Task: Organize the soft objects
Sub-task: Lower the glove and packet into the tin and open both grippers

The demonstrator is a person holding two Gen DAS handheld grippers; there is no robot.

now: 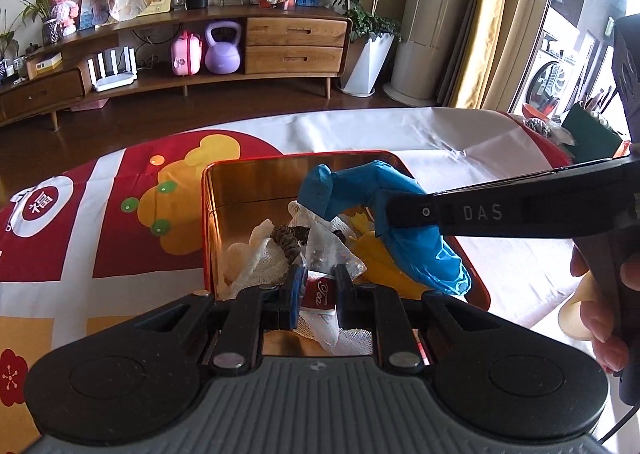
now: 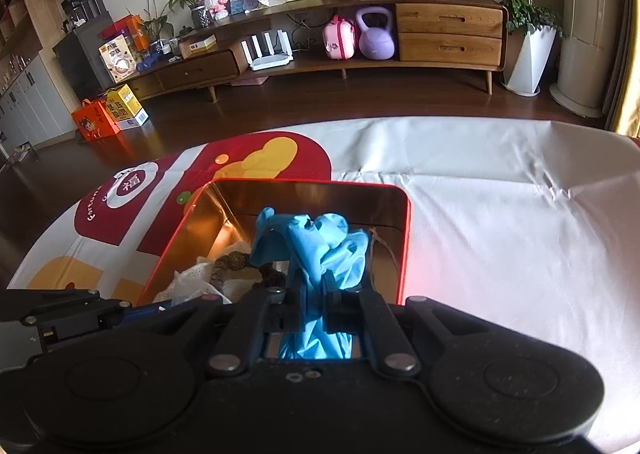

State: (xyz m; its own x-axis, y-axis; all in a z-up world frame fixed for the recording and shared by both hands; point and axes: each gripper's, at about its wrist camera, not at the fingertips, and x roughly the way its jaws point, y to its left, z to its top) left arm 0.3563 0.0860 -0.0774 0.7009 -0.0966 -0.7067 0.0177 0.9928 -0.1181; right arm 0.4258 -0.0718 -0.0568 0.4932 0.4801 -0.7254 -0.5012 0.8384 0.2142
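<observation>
Bright daylight from the right-hand window [image 1: 560, 66] — glare off the tin's [image 2: 304, 190] golden walls, heavy fisheye bending at edges.

The right gripper [image 2: 313, 308] has its fingers [image 2: 294, 312] clamped on a crumpled blue glove [image 2: 320, 246], held over an open red tin [image 2: 405, 238]. White gauze [image 2: 200, 282] lies inside at 9 o'clock from the glove. The tin sits on the cloth-covered desk [image 2: 500, 234].

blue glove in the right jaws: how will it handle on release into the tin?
The crumpled blue rubber glove looks floppy: it droops on both sides of the right gripper. It is probably very light, so it may cling to the pads rather than drop cleanly. Hanging over the red metal tin, it would likely settle loosely on the white mesh cloth there.
</observation>
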